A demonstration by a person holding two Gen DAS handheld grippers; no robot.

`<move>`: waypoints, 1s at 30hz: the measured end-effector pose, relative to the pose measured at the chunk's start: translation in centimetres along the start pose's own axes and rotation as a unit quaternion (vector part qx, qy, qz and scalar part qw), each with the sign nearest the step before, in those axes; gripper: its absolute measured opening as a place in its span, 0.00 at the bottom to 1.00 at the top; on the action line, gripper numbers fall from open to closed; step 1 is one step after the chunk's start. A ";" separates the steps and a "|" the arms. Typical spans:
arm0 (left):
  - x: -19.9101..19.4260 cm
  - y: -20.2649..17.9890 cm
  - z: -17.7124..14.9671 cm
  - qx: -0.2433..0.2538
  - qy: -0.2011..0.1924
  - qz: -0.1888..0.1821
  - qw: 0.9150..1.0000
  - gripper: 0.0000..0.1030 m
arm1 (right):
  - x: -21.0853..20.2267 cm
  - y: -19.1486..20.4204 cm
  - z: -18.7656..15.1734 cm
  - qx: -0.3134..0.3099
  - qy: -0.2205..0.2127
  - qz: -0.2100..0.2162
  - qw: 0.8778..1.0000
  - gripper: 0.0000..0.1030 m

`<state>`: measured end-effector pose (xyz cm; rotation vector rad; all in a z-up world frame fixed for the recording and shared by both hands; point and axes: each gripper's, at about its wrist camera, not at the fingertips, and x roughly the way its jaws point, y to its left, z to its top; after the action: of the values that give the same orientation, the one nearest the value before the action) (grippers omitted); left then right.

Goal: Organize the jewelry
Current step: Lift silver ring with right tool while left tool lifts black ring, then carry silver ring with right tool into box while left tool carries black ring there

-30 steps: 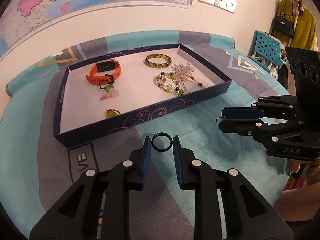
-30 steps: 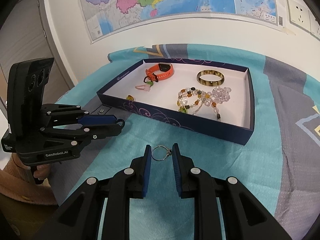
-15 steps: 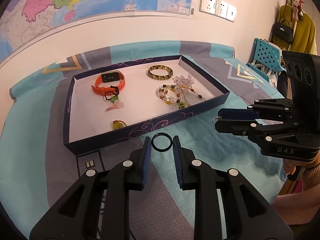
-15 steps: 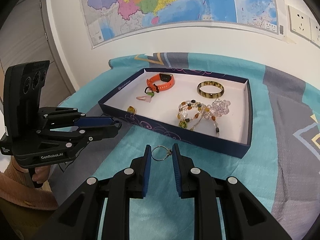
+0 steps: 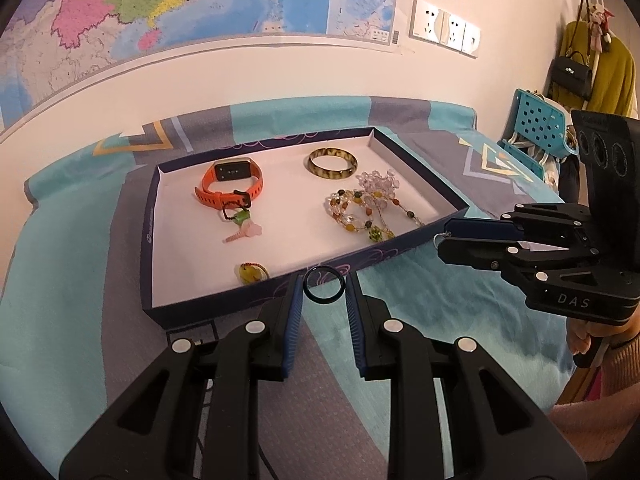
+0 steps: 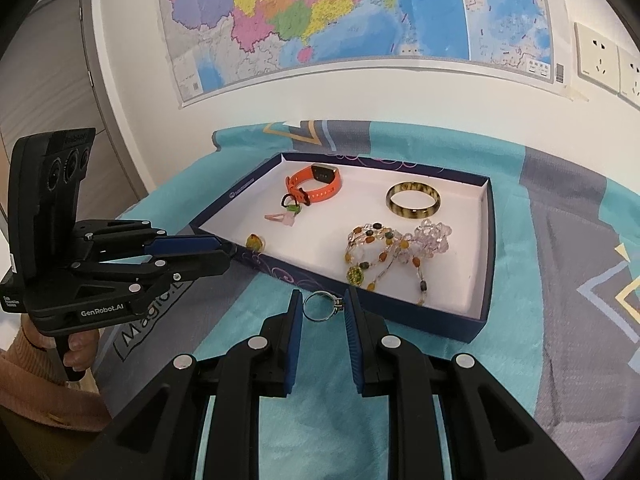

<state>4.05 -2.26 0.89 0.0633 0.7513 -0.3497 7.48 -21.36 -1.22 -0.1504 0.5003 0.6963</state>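
My left gripper is shut on a dark ring, held above the cloth at the near wall of the navy tray. My right gripper is shut on a silver ring, held just before the tray's near wall. The white tray floor holds an orange watch band, a tortoiseshell bangle, beaded bracelets, a pink and green charm and a small yellow ring. Each gripper shows in the other's view: the right one, the left one.
A teal and grey patterned cloth covers the table. A wall with a map and sockets stands behind. A blue perforated chair and hanging clothes are at the far right.
Both grippers have risen and moved toward the tray with their rings still held. The tray now looks nearer and sits closer to the fingertips.
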 end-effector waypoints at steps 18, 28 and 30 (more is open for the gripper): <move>0.6 0.8 1.5 -0.005 -0.008 0.009 1.000 0.22 | 0.4 -0.7 1.5 -0.002 -0.009 -0.007 1.000 0.19; 1.0 1.1 2.1 -0.006 -0.009 0.010 1.000 0.22 | 0.8 -1.3 2.1 0.001 -0.008 -0.005 1.000 0.19; 1.0 1.1 2.1 -0.006 -0.008 0.010 1.000 0.22 | 1.0 -1.5 2.3 0.001 -0.009 -0.006 1.000 0.19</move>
<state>6.49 -1.87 1.63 0.0555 0.7364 -0.3262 9.96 -21.24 0.27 -0.1448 0.4837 0.6851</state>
